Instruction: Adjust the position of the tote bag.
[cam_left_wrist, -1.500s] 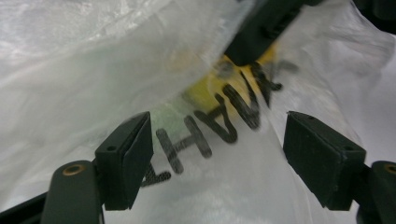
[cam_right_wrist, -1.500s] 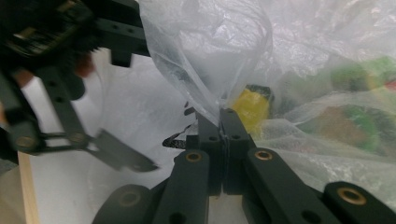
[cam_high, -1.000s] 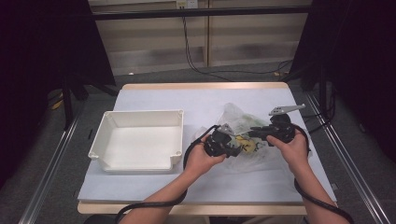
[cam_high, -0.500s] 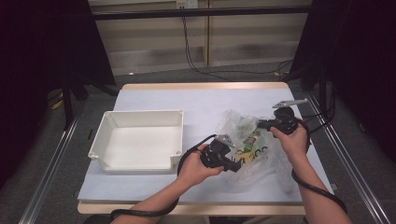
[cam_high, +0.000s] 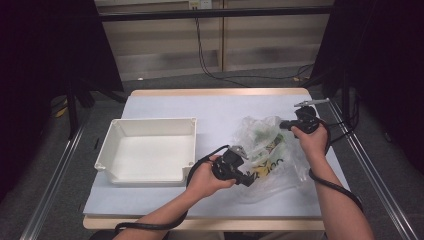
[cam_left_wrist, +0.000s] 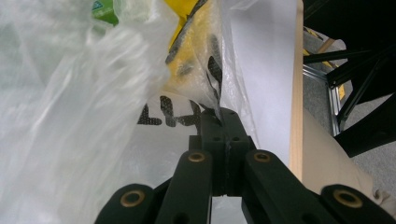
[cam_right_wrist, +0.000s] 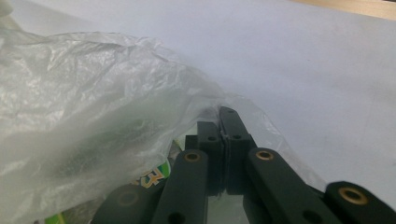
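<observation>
A clear plastic bag (cam_high: 265, 150) with yellow and green packets inside lies crumpled on the right half of the counter (cam_high: 220, 112), well apart from the white bin (cam_high: 150, 150) on the left half. The left gripper (cam_high: 245, 179) has its jaws together, clamped on the bag's near edge; in the left gripper view (cam_left_wrist: 223, 122) film with black lettering is pinched at the jaw tips, beside the counter's wooden edge. The left hand (cam_high: 207, 177) wraps the gripper body, its forearm coming up from the bottom edge on a slant to the right. The right gripper (cam_high: 284, 125) pinches the bag's far right edge; in the right gripper view (cam_right_wrist: 223, 122) its jaws are pressed together with a fold of film between the tips, having just been closing. The right hand (cam_high: 312, 140) holds it higher up the counter, wrist bent, jaws pointing left. Compared with a second ago, the hands are further apart: the left has drawn nearer the front edge, the right has shifted toward the far right, and the bag is stretched out between them.
</observation>
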